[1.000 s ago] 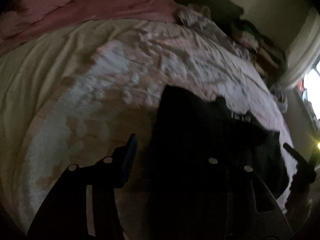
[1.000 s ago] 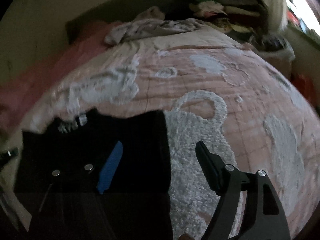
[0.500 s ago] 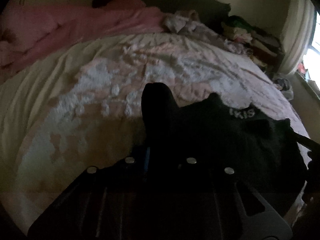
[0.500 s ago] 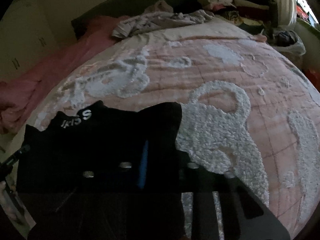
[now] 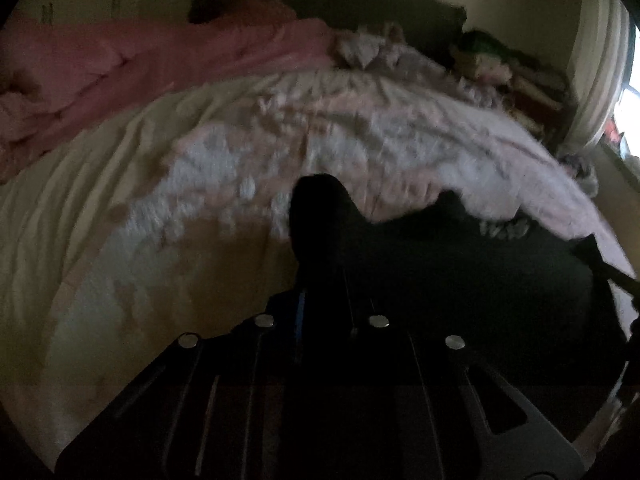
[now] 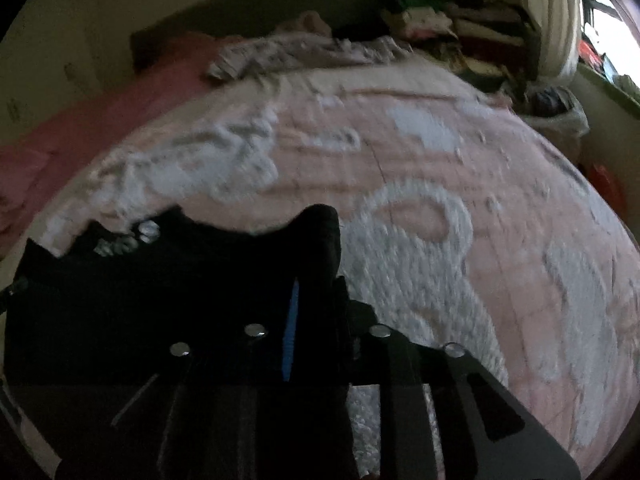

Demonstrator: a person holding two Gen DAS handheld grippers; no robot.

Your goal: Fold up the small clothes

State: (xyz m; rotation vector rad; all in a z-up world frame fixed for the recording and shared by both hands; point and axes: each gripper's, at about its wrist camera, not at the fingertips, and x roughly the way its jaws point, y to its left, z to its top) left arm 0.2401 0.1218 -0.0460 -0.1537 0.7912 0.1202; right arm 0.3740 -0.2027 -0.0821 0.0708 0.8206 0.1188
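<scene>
A small black garment (image 5: 460,280) with white lettering (image 5: 504,230) lies on the pink and white bedspread (image 5: 360,132). My left gripper (image 5: 320,296) is shut on its left corner, and a fold of black cloth stands up from between the fingers. In the right wrist view the same black garment (image 6: 160,280) stretches to the left. My right gripper (image 6: 316,288) pinches its right corner, which also stands up as a peak. Its jaws are opening a little, with the cloth still between them.
The bedspread (image 6: 440,160) spreads wide ahead of the garment. A pink blanket (image 5: 140,60) lies along the far left. A crumpled light garment (image 6: 300,52) sits by the dark headboard, and a stack of folded clothes (image 6: 440,20) stands at the back right near the curtain.
Both grippers were open a second ago, over the garment's near edge. Each has since shut on a corner, which now sticks up between its fingers. The left gripper has rolled level.
</scene>
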